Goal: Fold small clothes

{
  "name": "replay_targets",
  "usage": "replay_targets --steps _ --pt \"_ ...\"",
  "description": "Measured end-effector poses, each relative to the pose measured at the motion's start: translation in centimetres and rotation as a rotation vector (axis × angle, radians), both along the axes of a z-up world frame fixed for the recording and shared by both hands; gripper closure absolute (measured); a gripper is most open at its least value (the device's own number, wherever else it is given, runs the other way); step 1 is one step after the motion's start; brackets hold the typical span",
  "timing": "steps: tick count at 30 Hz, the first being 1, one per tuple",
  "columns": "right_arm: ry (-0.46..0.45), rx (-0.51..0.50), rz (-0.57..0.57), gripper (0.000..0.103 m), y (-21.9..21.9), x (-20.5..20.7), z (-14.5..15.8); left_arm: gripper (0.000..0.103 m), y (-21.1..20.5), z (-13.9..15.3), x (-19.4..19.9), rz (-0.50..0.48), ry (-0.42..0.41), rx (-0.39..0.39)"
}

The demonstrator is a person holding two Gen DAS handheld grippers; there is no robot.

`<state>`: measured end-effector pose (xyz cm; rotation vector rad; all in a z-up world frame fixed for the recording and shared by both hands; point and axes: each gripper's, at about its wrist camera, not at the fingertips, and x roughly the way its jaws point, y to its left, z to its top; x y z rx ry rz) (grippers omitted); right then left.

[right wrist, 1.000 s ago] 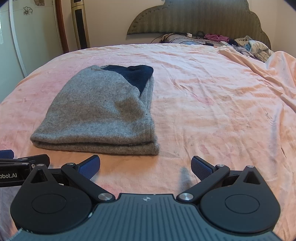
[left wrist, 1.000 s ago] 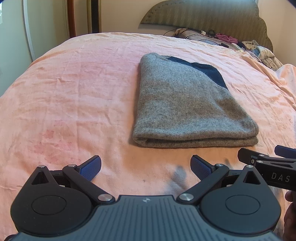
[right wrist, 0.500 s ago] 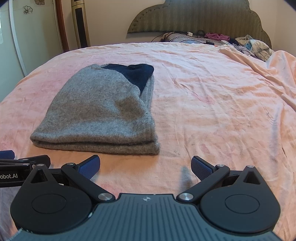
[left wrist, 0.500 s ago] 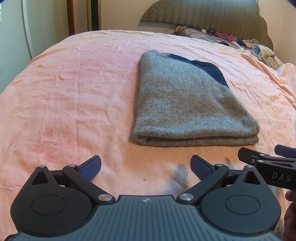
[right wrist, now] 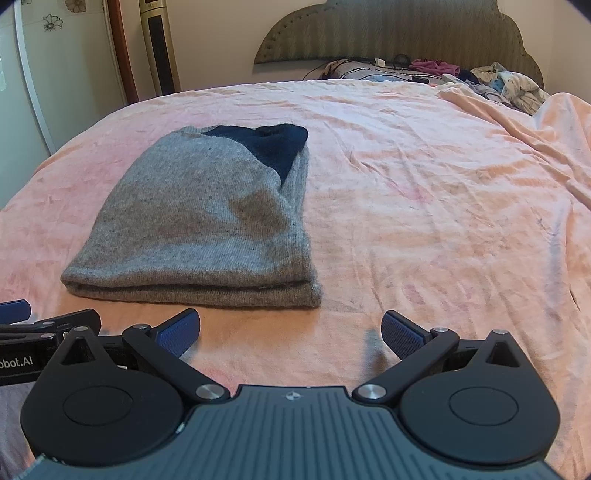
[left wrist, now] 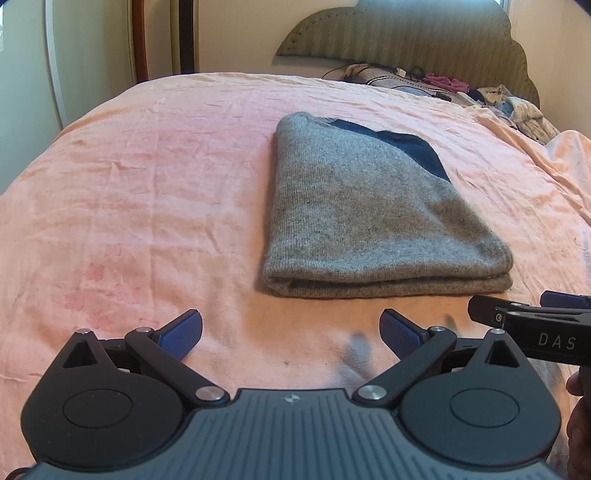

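A grey knit garment with a dark blue part (left wrist: 369,206) lies folded in layers on the pink bedsheet (left wrist: 147,192); in the right wrist view the same garment (right wrist: 207,221) sits left of centre. My left gripper (left wrist: 291,330) is open and empty, a little short of the garment's near folded edge. My right gripper (right wrist: 291,330) is open and empty too, near the garment's front right corner. The right tool's side (left wrist: 532,328) shows at the left view's right edge, and the left tool (right wrist: 37,332) at the right view's left edge.
The padded headboard (right wrist: 399,33) stands at the far end with a heap of clothes and cables (right wrist: 491,83) at its foot. A wall and a dark door frame (left wrist: 140,40) are at the far left. Wrinkled pink sheet (right wrist: 443,221) spreads right of the garment.
Both cameras have tilted or drifted slightly, so the garment sits a touch lower and closer in view. The garment itself has not moved and both grippers stay open.
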<state>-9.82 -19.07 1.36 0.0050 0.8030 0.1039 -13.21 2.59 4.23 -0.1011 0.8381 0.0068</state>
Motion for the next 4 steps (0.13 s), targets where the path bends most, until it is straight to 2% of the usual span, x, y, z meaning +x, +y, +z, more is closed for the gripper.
replay_targets --steps 4 --pt "0.001 0.011 0.006 0.0 -0.8 0.5 0.0 0.0 1.6 0.3 0.9 0.003 0.02 -0.013"
